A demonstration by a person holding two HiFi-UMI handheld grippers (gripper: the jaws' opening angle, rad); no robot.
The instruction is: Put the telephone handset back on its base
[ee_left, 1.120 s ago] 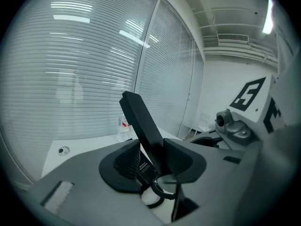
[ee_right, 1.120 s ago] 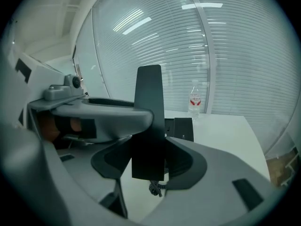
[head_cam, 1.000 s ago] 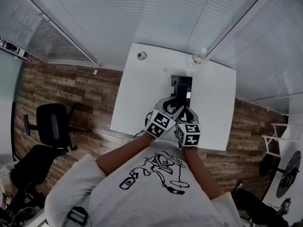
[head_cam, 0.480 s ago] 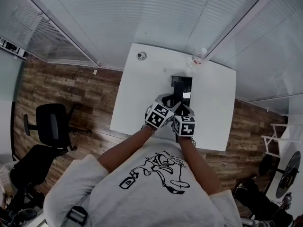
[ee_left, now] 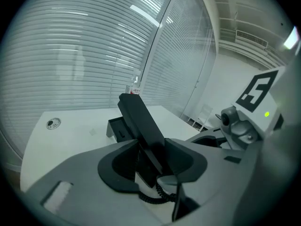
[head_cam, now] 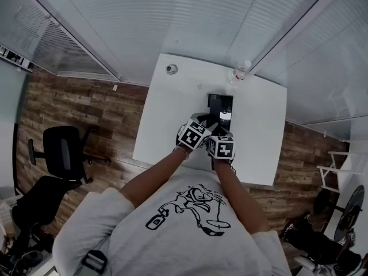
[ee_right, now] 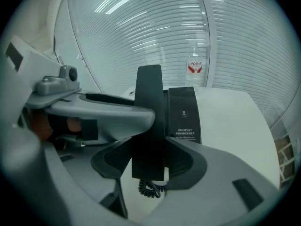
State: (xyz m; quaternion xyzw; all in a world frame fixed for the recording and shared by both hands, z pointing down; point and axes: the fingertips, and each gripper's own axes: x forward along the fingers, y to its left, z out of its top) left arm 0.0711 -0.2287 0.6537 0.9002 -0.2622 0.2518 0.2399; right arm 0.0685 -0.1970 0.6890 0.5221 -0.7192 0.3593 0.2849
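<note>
White table bears the base; the upright handset sits clamped between the pads of the left gripper and, apparently, the right gripper.

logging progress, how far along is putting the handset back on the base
Done: the handset is picked up, clamped by both the left gripper and the right gripper. In hand: it is held upright just in front of the base, not seated on it. Left: bring it over the base, lower it in, let go.
</note>
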